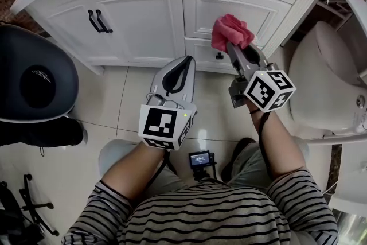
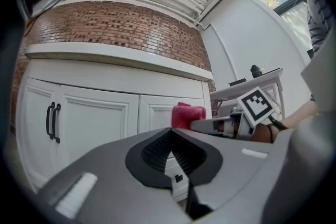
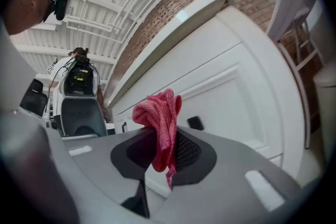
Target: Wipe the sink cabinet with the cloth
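Observation:
The white sink cabinet (image 1: 149, 20) fills the far side, with two doors on the left and drawers on the right. A red cloth (image 1: 230, 32) is bunched in my right gripper (image 1: 231, 47), which is shut on it and holds it against or just short of the right drawer front (image 1: 241, 8); I cannot tell if it touches. In the right gripper view the cloth (image 3: 160, 123) hangs from the jaws close to a small black knob (image 3: 195, 123). My left gripper (image 1: 184, 60) is shut with nothing in it, a little short of the cabinet base; the cloth (image 2: 188, 115) shows to its right.
A white toilet (image 1: 327, 77) stands close on the right. A black bin or chair (image 1: 34, 83) sits at the left on the tiled floor (image 1: 109, 106). Two black door handles (image 1: 98, 20) are on the left doors. A white rail (image 1: 338, 140) crosses at the right.

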